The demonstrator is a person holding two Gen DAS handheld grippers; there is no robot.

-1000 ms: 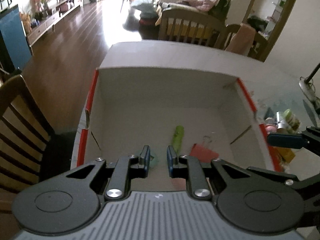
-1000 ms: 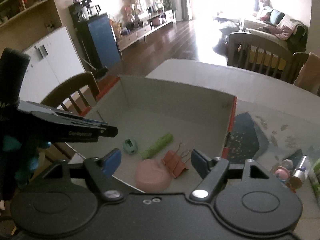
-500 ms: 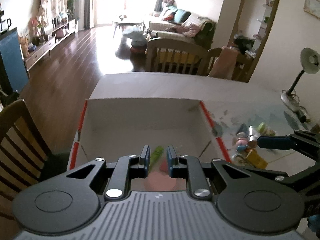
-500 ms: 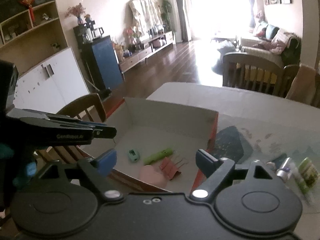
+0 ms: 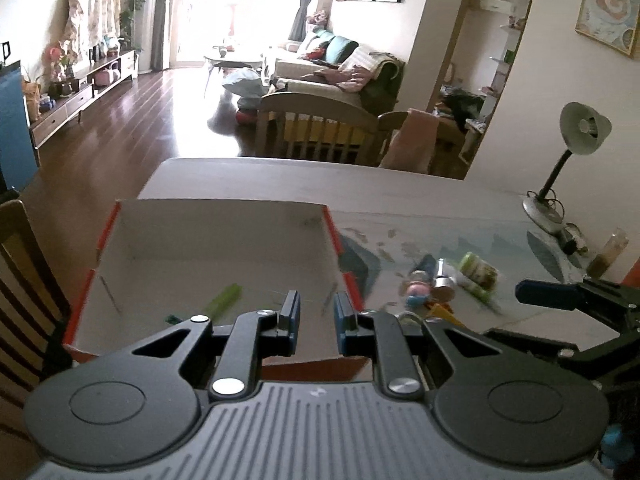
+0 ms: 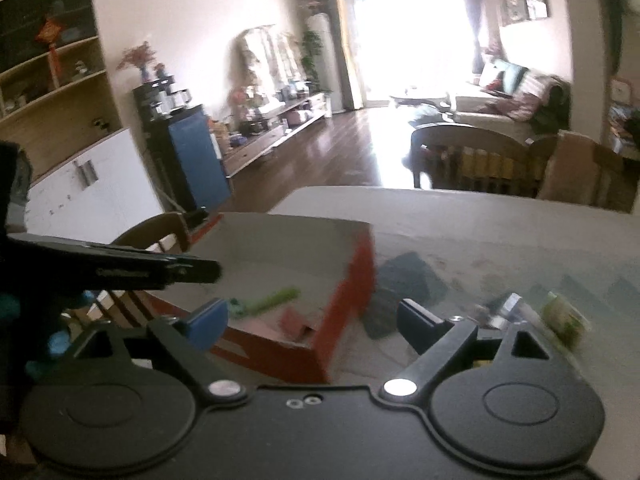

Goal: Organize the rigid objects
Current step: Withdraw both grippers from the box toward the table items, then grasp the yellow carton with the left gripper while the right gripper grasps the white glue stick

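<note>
A red-edged cardboard box [image 5: 224,216] stands on the table and shows in the right wrist view [image 6: 352,272] too. Inside lie a green stick [image 5: 224,299] [image 6: 276,299], a small teal item [image 6: 235,307] and a red clip [image 6: 294,320]. My left gripper [image 5: 316,312] hangs above the box's near wall, jaws nearly together and empty. My right gripper [image 6: 308,320] is wide open and empty over the box's right wall. Right of the box lies a cluster of small objects: a green-labelled tube [image 5: 478,272] [image 6: 564,316], a metal-capped tube [image 5: 444,278] and a pink item [image 5: 418,290].
A desk lamp [image 5: 576,152] and a brown bottle [image 5: 606,250] stand at the table's far right. Wooden chairs stand at the far side [image 5: 320,128] and at the left [image 5: 24,280]. A dark patch [image 6: 408,284] lies on the table beside the box.
Both grippers have pulled back and risen away from the box, and swung right; the cluster of objects on the table has come into view. The pink heart-shaped item in the box is now hidden.
</note>
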